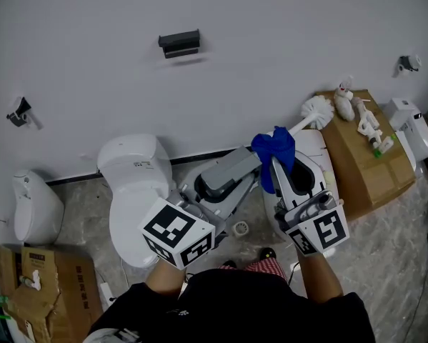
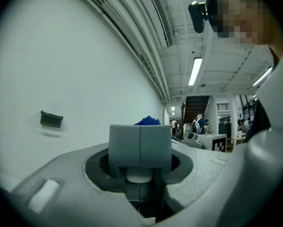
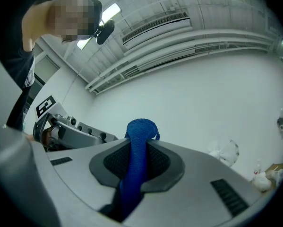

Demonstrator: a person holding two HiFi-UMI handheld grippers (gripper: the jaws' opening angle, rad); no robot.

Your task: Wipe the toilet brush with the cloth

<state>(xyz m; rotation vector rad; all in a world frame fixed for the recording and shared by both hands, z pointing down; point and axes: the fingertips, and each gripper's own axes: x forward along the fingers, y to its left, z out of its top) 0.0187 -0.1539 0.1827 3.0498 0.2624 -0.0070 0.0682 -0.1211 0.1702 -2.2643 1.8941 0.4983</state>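
White plaster wall and marbled floor frame the work. Between the left gripper's [image 2: 140,148] wide-set jaws sits a smooth grey handle [image 2: 140,141], squarish with a centre seam and clamped on both sides. The right gripper's [image 3: 136,155] jaws pinch a ribbed blue cloth [image 3: 140,132], which bunches just past their tips around the toilet brush [image 1: 316,110]. The brush's shaft is hidden there; only its white bristle head shows beyond. Farther out stand a glossy toilet [image 1: 131,184] and a cardboard box [image 1: 364,159].
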